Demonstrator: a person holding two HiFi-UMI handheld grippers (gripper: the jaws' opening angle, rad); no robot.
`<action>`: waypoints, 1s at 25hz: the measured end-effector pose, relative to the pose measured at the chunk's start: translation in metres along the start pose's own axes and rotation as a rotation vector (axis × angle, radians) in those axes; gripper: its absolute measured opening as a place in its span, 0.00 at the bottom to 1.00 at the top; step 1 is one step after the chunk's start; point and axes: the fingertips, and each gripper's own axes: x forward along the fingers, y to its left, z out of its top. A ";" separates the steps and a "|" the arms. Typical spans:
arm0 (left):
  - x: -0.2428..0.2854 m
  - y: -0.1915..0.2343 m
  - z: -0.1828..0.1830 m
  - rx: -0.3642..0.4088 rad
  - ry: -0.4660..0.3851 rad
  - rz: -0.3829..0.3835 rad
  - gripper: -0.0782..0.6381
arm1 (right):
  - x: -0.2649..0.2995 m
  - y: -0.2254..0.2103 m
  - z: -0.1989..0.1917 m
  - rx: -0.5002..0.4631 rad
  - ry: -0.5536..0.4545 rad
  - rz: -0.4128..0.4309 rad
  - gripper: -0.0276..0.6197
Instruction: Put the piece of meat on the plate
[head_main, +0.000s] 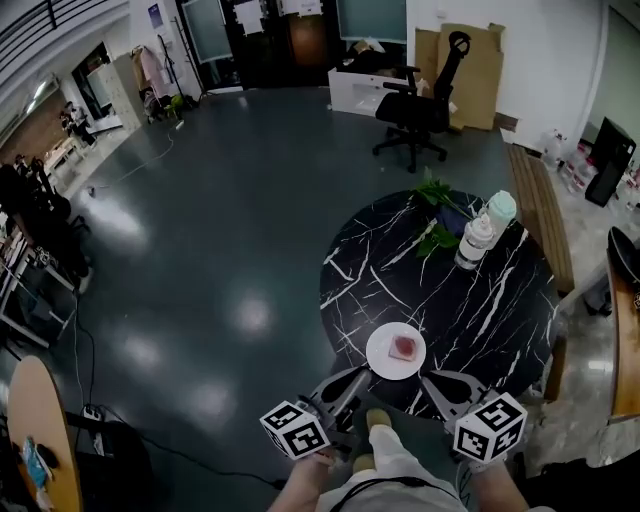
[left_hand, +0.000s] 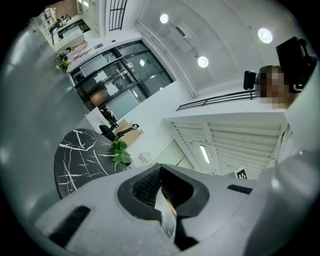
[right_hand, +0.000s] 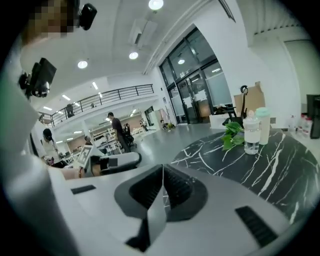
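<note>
The meat (head_main: 404, 347) sits on the white plate (head_main: 378, 362). Both the left gripper (head_main: 358, 374) and right gripper (head_main: 429, 380) are closed tight, holding nothing.

Grey left tongs (head_main: 356, 377) and right tongs (head_main: 431, 381) — black ribbed pads (right_hand: 142, 190), black-and-white marker cubes (head_main: 296, 430).

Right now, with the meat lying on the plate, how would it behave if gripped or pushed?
The piece of meat lies flat and thin, so it would probably flop if lifted by one edge. It may be slippery, though the head view is too small to confirm. Pushed, it would likely slide on the smooth white plate, not roll.
</note>
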 end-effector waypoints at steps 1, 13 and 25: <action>-0.001 -0.007 0.002 0.008 -0.001 -0.009 0.12 | -0.007 0.006 0.005 0.013 -0.030 0.012 0.07; -0.027 -0.057 0.013 0.054 -0.040 -0.074 0.12 | -0.055 0.052 0.030 -0.068 -0.179 0.012 0.06; -0.024 -0.058 0.000 0.039 -0.028 -0.071 0.12 | -0.059 0.048 0.019 -0.034 -0.187 0.017 0.06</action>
